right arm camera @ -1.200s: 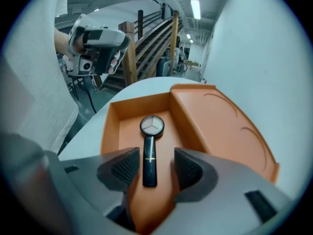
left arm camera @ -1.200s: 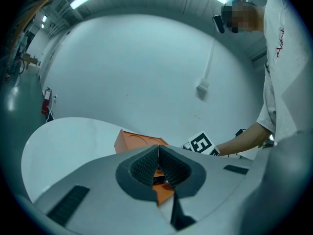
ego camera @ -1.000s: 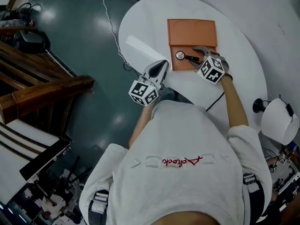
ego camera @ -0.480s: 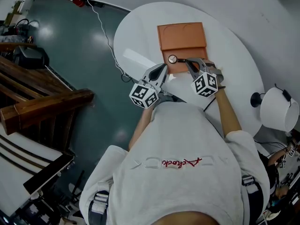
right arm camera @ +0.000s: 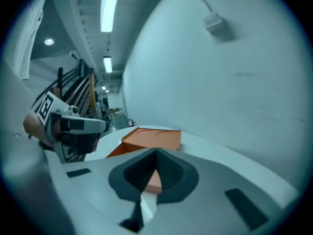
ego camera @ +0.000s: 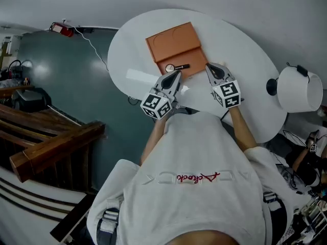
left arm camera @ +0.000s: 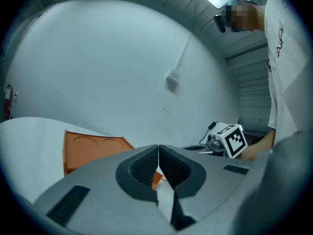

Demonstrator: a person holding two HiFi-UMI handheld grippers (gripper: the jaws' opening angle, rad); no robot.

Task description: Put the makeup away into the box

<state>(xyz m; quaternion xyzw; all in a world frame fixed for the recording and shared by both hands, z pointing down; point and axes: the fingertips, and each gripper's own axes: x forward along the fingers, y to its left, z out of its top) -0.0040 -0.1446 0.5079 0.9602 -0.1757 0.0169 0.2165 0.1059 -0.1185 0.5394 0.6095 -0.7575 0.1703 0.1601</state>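
The orange box (ego camera: 171, 41) lies open on the white round table (ego camera: 245, 50), its lid folded back. In its near tray rest a round compact (ego camera: 169, 68) and a black stick-shaped makeup item (ego camera: 182, 66). My left gripper (ego camera: 178, 73) is shut and empty, its tips just short of the box's near left corner. To the right of the box my right gripper (ego camera: 210, 67) hovers above the table, shut with nothing in it. In the left gripper view the shut pads (left arm camera: 146, 168) point at the box (left arm camera: 93, 148). The right gripper view shows its pads (right arm camera: 168, 173) together before the box (right arm camera: 151, 138).
A white lamp (ego camera: 299, 88) stands at the table's right edge. A cable (ego camera: 94, 47) runs from a red object (ego camera: 61, 28) on the floor to the table's left side. Wooden steps (ego camera: 46, 142) lie to the left. The person's torso (ego camera: 194, 188) fills the foreground.
My right gripper has left the box tray, shut, and drawn back to the right of the box. The black makeup item stays in the tray. The left gripper moved nearer the box.
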